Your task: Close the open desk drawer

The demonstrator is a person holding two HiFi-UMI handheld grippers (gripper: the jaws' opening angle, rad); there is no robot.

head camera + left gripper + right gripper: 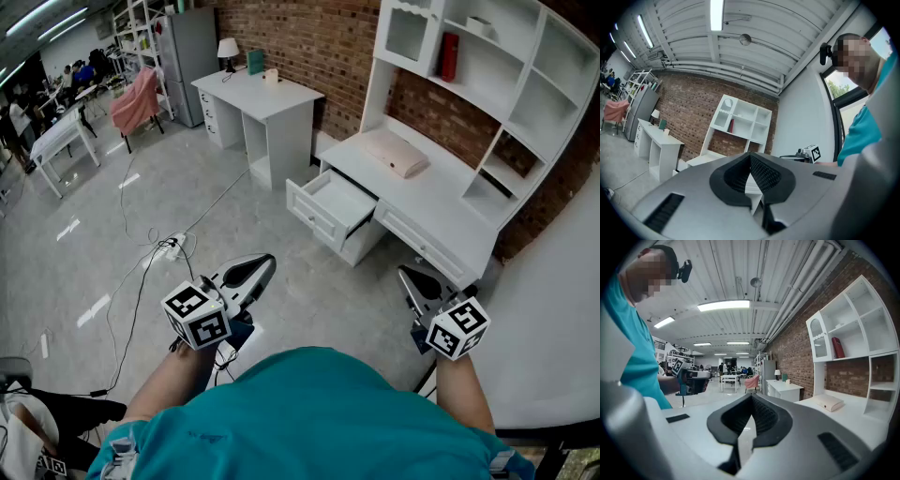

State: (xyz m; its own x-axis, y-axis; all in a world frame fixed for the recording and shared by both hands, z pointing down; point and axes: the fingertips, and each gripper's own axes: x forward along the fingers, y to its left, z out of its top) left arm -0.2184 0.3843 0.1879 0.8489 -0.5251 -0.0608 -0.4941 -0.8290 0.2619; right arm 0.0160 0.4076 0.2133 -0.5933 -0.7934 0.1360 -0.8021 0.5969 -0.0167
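**Drawer open, both tongs empty**

You hold the left tongs (265,262) and right tongs (407,274) low before you, each pair pressed together on nothing. The drawer (336,208) stands pulled out beneath the white tabletop (441,192), well apart from both.

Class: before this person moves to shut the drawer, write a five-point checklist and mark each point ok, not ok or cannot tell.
1. Drawer pulled out and in plain view: ok.
2. Left gripper free, jaws together on nothing: ok.
3. Right gripper free, jaws together on nothing: ok.
4. A gripper close enough to push the drawer front: not ok; both are held near the body, with bare floor between them and the desk.
5. Nothing sticking up out of the drawer: ok as far as the head view shows; its inside looks bare.
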